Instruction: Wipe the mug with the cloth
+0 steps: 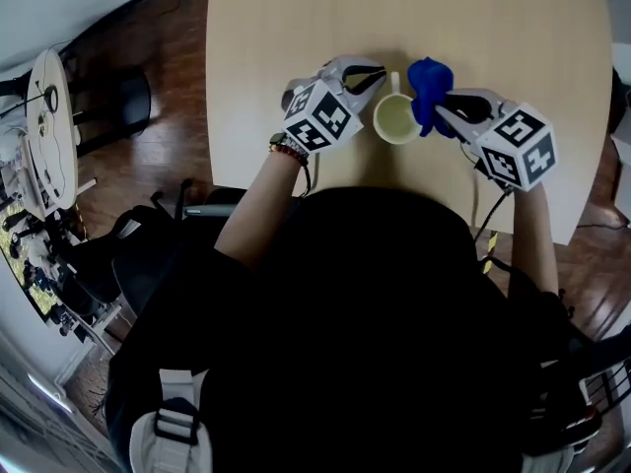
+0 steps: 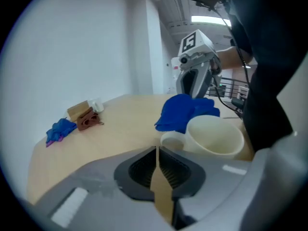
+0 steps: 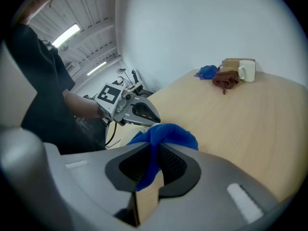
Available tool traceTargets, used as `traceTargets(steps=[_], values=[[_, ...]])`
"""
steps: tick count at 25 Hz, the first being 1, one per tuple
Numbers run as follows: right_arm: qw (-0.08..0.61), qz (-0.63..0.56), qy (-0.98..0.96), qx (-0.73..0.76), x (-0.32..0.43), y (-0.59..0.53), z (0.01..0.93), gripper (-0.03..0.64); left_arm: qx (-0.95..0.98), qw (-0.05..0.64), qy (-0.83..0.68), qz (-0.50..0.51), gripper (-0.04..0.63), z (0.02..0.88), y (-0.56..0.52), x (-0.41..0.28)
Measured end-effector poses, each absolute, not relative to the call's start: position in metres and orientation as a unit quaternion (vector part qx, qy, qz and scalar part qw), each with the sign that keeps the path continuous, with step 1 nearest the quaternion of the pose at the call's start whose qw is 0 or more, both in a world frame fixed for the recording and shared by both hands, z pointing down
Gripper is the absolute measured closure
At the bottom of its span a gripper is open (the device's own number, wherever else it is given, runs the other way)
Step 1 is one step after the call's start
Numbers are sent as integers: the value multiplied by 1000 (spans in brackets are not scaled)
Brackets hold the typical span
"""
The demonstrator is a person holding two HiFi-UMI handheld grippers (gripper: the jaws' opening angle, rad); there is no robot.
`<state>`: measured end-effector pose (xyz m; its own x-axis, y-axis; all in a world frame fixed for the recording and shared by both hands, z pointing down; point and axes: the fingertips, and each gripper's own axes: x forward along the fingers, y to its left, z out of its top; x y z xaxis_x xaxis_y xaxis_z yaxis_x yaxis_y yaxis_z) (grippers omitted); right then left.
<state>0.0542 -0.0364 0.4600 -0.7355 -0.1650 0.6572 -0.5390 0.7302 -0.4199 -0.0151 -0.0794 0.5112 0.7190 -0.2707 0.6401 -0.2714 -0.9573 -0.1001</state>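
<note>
- The left gripper (image 2: pixel 157 152) had its jaws closed together, empty, just beside the cream mug's (image 1: pixel 396 119) handle.
- The right gripper (image 3: pixel 155 150) pinched the bunched blue cloth (image 1: pixel 428 85) at the mug's rim.
- The mug stood upright on the wooden table (image 1: pixel 296 18), between the grippers.

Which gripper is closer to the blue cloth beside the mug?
Right. The right gripper is clamped on the blue cloth; the left gripper sits across the mug from it, shut and empty.
</note>
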Motion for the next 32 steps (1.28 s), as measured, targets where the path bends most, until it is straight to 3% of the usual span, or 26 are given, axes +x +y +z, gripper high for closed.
traceTargets(steps=[6,12,18,28,32], values=[[315,324,-872,188,55,-19,470,561,927,-72,-15,367,528,523,-61,-5],[317,367,-858,172,56,-14,475,561,931,-80,84,347,443,512,-71,7],[325,386,-846,171,50,-12,499,561,920,-106,159,342,495,517,-63,20],[356,383,-820,232,49,-15,536,563,951,-35,6,308,518,511,-68,5],[313,393,-830,242,45,-23,522,563,951,8,-97,294,520,511,-77,-16]])
